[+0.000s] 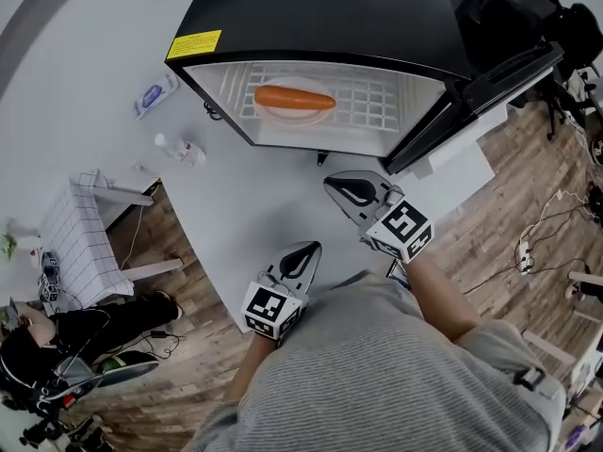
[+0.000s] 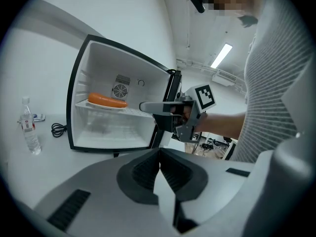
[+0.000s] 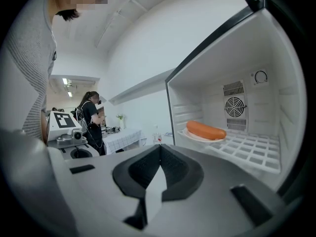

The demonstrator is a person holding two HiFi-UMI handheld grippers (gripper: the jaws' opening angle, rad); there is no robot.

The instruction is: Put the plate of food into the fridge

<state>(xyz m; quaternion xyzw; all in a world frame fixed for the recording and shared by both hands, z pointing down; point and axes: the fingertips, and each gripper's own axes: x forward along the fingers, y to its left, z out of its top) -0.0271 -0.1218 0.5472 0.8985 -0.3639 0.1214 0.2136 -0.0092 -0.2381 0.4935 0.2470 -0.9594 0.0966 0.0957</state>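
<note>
Head view: we see the black mini fridge (image 1: 320,17) on the white table (image 1: 236,215) with its door open. The white round plate (image 1: 281,113) with the long orange food item (image 1: 294,98) (maybe a sausage, hard to say) sits on the white wire shelf (image 1: 372,97) inside. Left gripper (image 1: 303,255) and right gripper (image 1: 341,188) hang in front of the opening.

Left gripper view: jaws clenched together, nothing between them. The clear plastic bottle (image 2: 29,130) stands left of the fridge.

Right gripper view: jaws clenched too, empty. The plate is inside on the shelf.
</note>
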